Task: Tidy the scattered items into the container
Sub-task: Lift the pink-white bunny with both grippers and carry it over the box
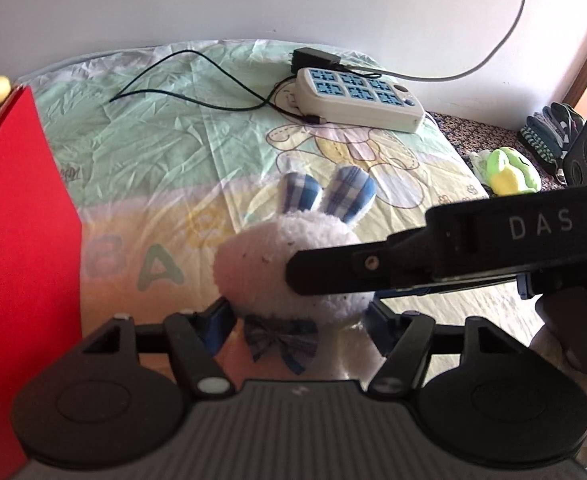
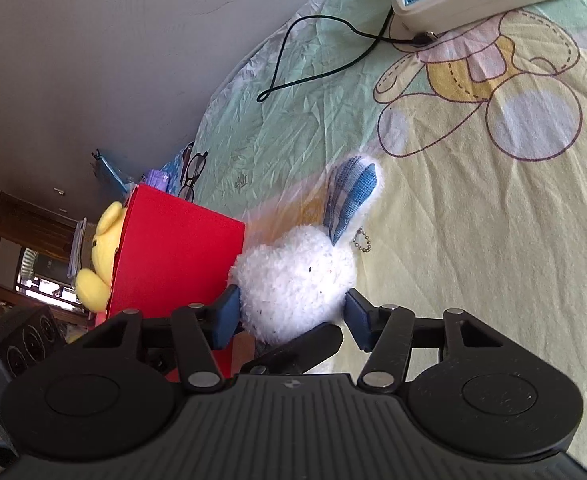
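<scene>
A white plush rabbit (image 1: 261,264) with blue plaid ears and a plaid bow tie lies on the bed sheet next to the red container (image 1: 17,240). My left gripper (image 1: 297,320) has its blue pads either side of the rabbit's neck and body; the jaws stand apart. My right gripper (image 2: 293,316) reaches in from the right, its pads against both sides of the rabbit's head (image 2: 293,280). In the left wrist view its black finger (image 1: 333,276) crosses the rabbit's face. A yellow plush bear (image 2: 101,256) sits in the red container (image 2: 173,256).
A white power strip (image 1: 357,98) with a black adapter and thin black cable (image 1: 181,80) lies at the far side of the sheet. A green and yellow plush (image 1: 509,172) and folded socks (image 1: 549,128) lie at the right. Glasses (image 2: 193,172) lie behind the container.
</scene>
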The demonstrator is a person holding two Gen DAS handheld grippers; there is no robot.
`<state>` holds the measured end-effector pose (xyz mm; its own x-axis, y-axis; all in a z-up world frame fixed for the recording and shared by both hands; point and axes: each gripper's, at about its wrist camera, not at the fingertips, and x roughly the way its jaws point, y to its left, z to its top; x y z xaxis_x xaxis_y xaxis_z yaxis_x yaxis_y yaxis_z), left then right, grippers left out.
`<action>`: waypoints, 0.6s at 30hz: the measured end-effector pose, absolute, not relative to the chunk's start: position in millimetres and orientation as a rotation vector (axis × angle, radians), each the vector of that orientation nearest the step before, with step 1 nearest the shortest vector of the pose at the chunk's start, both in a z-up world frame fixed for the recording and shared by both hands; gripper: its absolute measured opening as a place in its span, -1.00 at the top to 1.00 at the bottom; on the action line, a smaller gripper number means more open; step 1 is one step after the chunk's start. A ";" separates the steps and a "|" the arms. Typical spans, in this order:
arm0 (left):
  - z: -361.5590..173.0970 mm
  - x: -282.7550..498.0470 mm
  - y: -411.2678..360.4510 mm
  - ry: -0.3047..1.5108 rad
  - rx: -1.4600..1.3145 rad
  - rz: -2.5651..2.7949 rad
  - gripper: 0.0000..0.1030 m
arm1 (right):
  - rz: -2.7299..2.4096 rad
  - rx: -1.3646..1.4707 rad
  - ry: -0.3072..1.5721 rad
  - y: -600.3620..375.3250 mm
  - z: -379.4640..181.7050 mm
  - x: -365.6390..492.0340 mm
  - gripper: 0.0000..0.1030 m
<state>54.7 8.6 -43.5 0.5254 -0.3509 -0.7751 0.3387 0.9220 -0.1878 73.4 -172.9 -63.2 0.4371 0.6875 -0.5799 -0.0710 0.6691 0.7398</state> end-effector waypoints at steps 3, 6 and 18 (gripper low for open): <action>-36.6 40.9 6.6 0.921 -0.001 -0.451 -0.33 | 0.529 0.630 0.970 -173.4 -53.3 51.6 -0.14; -26.5 28.0 7.2 0.904 0.004 -0.479 -0.32 | 0.530 0.582 0.933 -172.5 -42.4 33.4 -0.14; 60.8 -12.8 50.3 0.618 0.009 -0.520 -0.32 | 0.557 0.561 0.698 -153.2 36.7 -4.7 -0.14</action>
<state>-12.8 50.3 60.8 0.6909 -0.4626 -0.5556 0.4680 0.8719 -0.1439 -4.7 -153.2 36.7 0.6371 0.6374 -0.4333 -0.2810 0.7156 0.6395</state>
